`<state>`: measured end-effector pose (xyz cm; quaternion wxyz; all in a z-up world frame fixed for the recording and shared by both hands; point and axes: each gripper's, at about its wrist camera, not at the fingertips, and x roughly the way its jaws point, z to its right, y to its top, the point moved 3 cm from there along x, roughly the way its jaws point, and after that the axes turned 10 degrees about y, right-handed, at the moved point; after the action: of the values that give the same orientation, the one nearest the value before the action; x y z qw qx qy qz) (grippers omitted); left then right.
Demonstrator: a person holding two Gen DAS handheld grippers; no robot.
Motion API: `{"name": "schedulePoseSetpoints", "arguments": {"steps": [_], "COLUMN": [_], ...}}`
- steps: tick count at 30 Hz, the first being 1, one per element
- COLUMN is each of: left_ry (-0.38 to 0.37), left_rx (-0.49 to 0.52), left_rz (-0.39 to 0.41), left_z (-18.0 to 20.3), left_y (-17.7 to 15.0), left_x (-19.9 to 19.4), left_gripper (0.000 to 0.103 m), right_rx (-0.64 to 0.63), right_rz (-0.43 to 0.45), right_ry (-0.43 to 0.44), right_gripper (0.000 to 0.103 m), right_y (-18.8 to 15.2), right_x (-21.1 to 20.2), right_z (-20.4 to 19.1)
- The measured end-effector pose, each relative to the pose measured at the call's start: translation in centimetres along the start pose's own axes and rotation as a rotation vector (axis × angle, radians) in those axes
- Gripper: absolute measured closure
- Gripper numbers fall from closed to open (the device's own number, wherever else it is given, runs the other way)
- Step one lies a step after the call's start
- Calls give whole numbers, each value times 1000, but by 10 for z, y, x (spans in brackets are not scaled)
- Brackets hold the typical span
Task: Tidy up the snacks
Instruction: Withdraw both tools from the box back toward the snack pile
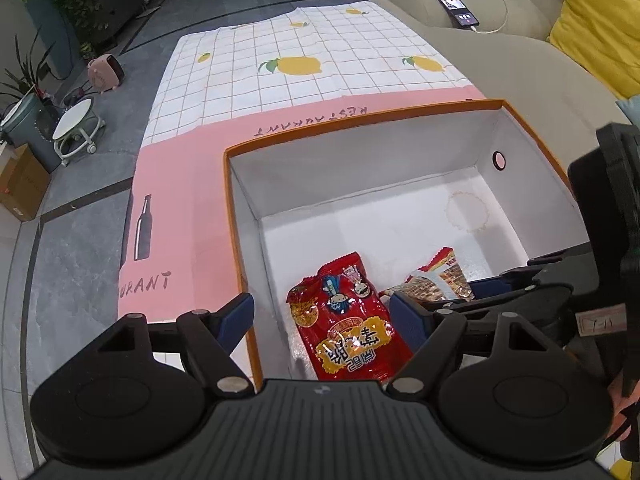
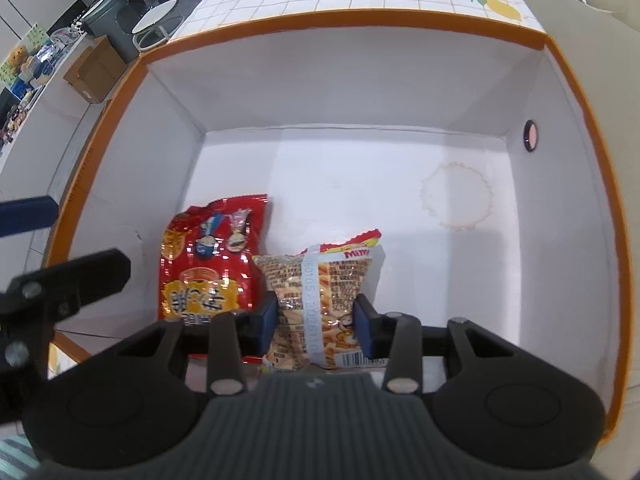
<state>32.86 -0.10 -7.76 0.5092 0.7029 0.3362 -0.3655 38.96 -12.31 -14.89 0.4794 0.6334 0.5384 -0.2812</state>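
Observation:
An orange-rimmed white box (image 1: 360, 124) stands on the table. A red snack packet (image 1: 348, 320) lies flat on its floor near the left wall. My left gripper (image 1: 322, 312) hangs open above that packet, its pads well clear on both sides and nothing held. Right of it is a yellow crisp bag (image 2: 316, 280) with a barcode, and my right gripper (image 2: 316, 320) is shut on it, both blue pads pressing its sides. The red packet (image 2: 208, 264) touches the bag's left edge. One blue pad (image 2: 28, 208) of the left gripper shows outside the box's left wall.
The box sits on a pink and lemon-check tablecloth (image 1: 280, 64). A beige sofa (image 1: 520, 60) with a phone (image 1: 456, 8) and a yellow cushion (image 1: 596, 28) runs along the right. The floor on the left holds a stool (image 1: 76, 124), cardboard box (image 1: 20, 184) and plants.

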Motion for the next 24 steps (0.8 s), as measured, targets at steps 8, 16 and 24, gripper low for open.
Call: {"name": "schedulePoseSetpoints", "arguments": {"steps": [8,16,24], "left_ry": [-27,-52,-48], "left_rx": [-35,-48,-97], "left_rz": [18,65,184], "left_z": [-6,-1,-1], "left_y": [-9,-22,-49], "left_x": [-15,-51,-101], "left_gripper": [21,34,42], "right_rx": [-3,-53,-101], "right_rz": [38,125,249], "right_ry": [-13,-43,-63], "right_gripper": [50,49,44], "right_y": [-2,-18,-68], "right_x": [-27,-81,-147], "right_z": [-6,-19,-30]}}
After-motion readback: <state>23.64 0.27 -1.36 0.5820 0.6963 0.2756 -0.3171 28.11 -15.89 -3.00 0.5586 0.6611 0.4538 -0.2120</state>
